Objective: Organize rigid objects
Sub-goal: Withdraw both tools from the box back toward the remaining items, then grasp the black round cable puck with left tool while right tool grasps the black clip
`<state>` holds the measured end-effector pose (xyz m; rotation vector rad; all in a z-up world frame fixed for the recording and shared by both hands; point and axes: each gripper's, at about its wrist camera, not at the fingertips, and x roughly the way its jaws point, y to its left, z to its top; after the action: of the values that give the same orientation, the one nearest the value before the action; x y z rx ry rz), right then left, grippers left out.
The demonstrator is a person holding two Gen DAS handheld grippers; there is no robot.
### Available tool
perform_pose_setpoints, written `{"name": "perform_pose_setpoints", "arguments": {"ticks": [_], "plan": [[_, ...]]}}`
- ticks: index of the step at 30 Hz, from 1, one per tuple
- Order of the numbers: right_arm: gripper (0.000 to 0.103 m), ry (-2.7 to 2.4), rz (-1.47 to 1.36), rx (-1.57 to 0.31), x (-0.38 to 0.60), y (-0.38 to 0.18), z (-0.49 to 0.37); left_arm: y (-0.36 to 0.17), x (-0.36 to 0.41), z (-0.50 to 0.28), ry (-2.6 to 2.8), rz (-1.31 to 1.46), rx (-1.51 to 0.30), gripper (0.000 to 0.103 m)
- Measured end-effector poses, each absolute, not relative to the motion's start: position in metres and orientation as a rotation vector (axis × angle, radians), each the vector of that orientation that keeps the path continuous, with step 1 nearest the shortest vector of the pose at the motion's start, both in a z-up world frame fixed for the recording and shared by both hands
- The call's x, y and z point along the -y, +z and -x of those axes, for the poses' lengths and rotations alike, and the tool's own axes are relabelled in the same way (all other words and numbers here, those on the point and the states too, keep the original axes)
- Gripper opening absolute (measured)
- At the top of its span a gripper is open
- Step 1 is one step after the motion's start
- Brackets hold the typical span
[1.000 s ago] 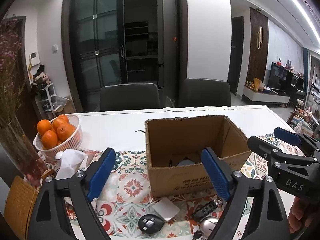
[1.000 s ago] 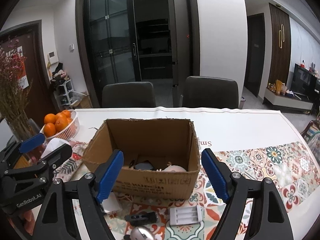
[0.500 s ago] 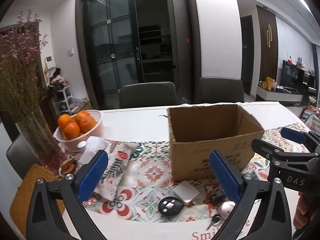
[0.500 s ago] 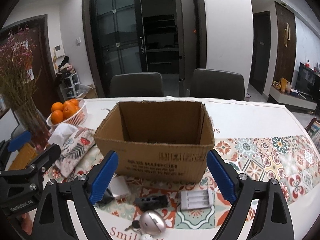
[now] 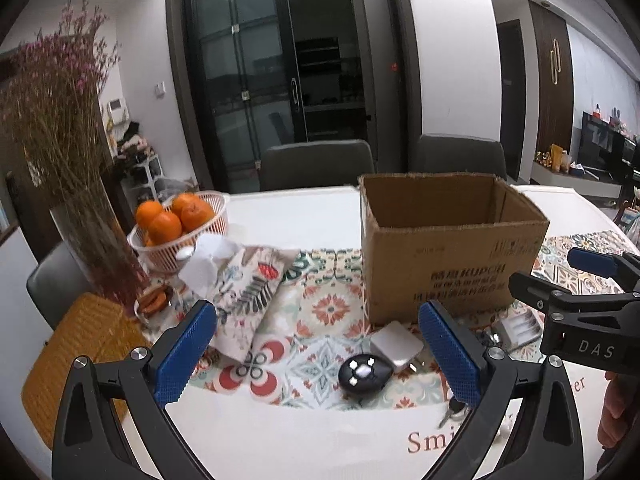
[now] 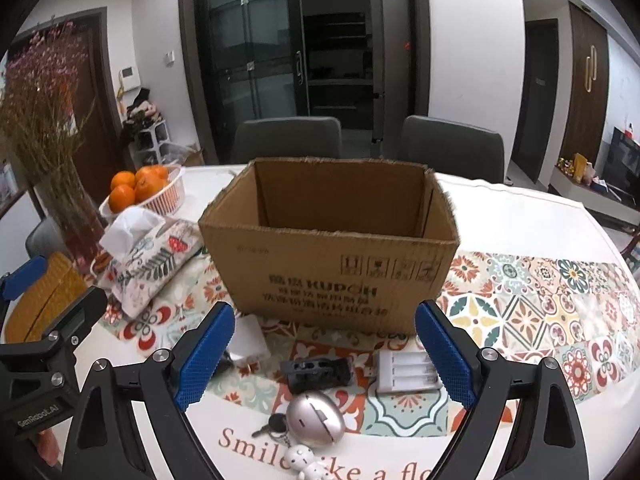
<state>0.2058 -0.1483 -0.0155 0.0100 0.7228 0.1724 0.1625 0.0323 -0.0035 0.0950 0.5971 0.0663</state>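
Observation:
An open cardboard box (image 5: 452,248) (image 6: 332,264) stands on the patterned mat. In front of it lie a black oval device (image 5: 364,374), a white square adapter (image 5: 396,346) (image 6: 248,342), a black block (image 6: 318,370), a white battery case (image 6: 406,370) (image 5: 518,328), a silver egg-shaped piece with keys (image 6: 316,420) and a small white figure (image 6: 304,460). My left gripper (image 5: 320,354) is open and empty, near the table's front edge. My right gripper (image 6: 324,358) is open and empty above the small items. Each gripper shows in the other's view, the right one (image 5: 580,280) and the left one (image 6: 48,292).
A basket of oranges (image 5: 176,224) (image 6: 144,192), a floral tissue pouch (image 5: 240,292) (image 6: 148,260), a vase of dried flowers (image 5: 76,184) and a woven yellow mat (image 5: 76,352) sit left. Two grey chairs (image 6: 288,140) stand behind the table.
Both grippers have pulled back and lowered from over the box. The box interior no longer shows, and more of the small items in front have come into view.

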Motion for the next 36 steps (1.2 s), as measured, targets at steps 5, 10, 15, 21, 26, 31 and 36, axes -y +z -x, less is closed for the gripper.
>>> {"name": "perform_pose_setpoints", "arguments": {"ticks": [5, 10, 15, 21, 26, 31, 36], "plan": [[0.093, 0.191, 0.003, -0.760, 0.143, -0.031, -0.206, -0.021, -0.035, -0.161, 0.051, -0.076, -0.653, 0.103], [0.092, 0.204, 0.001, -0.803, 0.140, -0.047, -0.205, -0.035, -0.034, -0.162, 0.041, -0.078, -0.697, 0.103], [0.093, 0.214, -0.001, -0.854, 0.139, -0.063, -0.206, -0.048, -0.033, -0.164, 0.033, -0.090, -0.733, 0.103], [0.093, 0.220, 0.020, -0.905, 0.137, -0.081, -0.209, -0.065, -0.033, -0.169, 0.018, -0.095, -0.779, 0.103], [0.092, 0.220, 0.034, -0.943, 0.136, -0.094, -0.213, -0.080, -0.033, -0.177, -0.011, -0.094, -0.825, 0.103], [0.092, 0.224, 0.029, -0.984, 0.135, -0.106, -0.220, -0.095, -0.034, -0.188, -0.045, -0.070, -0.882, 0.103], [0.092, 0.219, 0.042, -1.020, 0.131, -0.118, -0.227, -0.108, -0.035, -0.198, -0.063, -0.073, -0.915, 0.103]]}}
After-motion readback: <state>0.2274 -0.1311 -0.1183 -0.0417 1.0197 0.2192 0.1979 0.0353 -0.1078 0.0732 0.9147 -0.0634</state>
